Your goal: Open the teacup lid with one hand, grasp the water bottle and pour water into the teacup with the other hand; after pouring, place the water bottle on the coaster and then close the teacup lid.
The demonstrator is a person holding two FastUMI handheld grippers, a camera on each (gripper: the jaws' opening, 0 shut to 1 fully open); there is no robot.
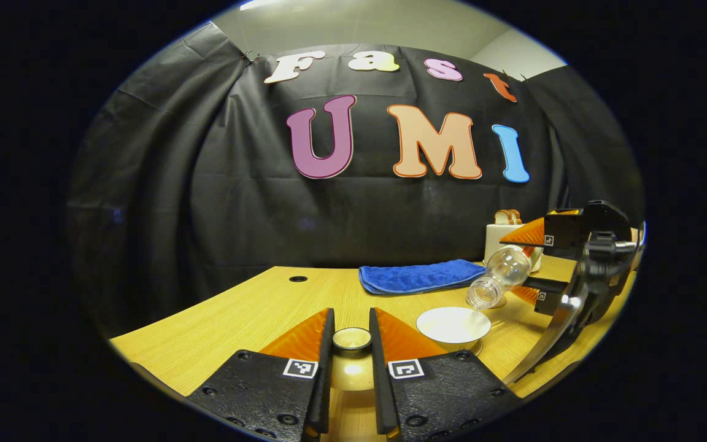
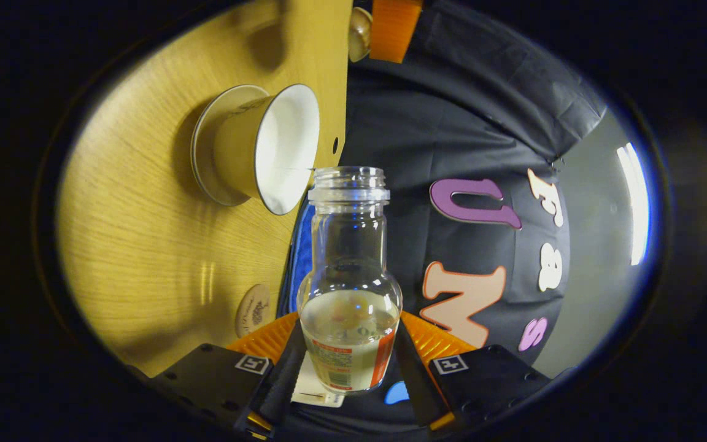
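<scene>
Right tongs (image 2: 347,362) clamped on tilted bottle (image 2: 350,288) w/ coaster (image 2: 254,309) nearby, left tongs (image 1: 351,344) clamped on lid (image 1: 351,339), teacup (image 1: 453,325) open.

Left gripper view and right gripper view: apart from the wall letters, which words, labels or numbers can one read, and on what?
Water bottle label: print too blurred to read.
Coaster: a printed design, too small to read.
Square markers: coded patterns, no words.
No text is legible.
</scene>
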